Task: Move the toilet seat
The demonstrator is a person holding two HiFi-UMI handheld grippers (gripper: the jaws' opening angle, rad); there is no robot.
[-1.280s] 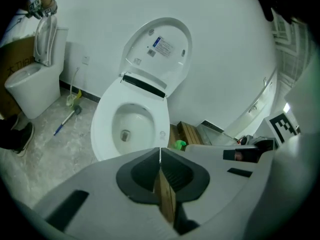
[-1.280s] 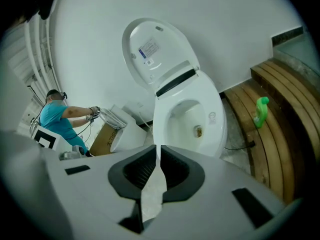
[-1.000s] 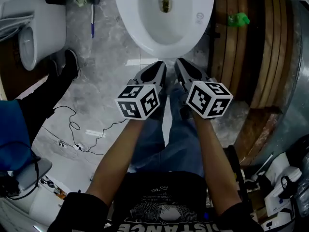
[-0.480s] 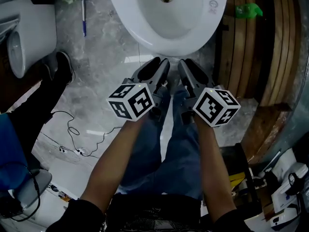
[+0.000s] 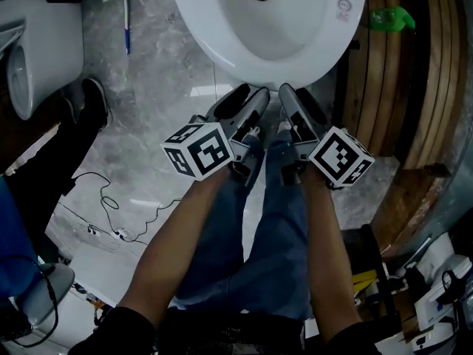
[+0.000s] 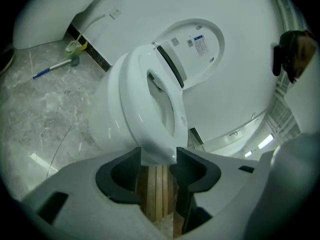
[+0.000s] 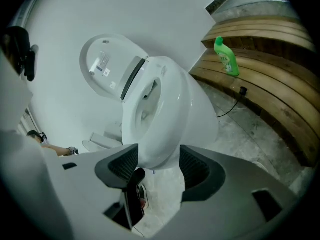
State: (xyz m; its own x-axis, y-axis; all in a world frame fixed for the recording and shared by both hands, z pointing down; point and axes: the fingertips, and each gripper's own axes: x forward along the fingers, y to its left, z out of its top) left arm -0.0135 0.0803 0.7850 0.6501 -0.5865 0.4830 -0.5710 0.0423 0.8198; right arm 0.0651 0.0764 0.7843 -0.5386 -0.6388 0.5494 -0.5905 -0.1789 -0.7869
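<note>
My toilet bowl, upper centre, looks like smooth, glossy white ceramic. The floor at left is polished grey marbled stone, and the slats at right are matt wood. My right claw is matt grey plastic with dark ribbed pads.

Toilet partly out of view

White toilet, grey veined floor, brown wooden slats, a bright green bottle, blue jeans.
</note>
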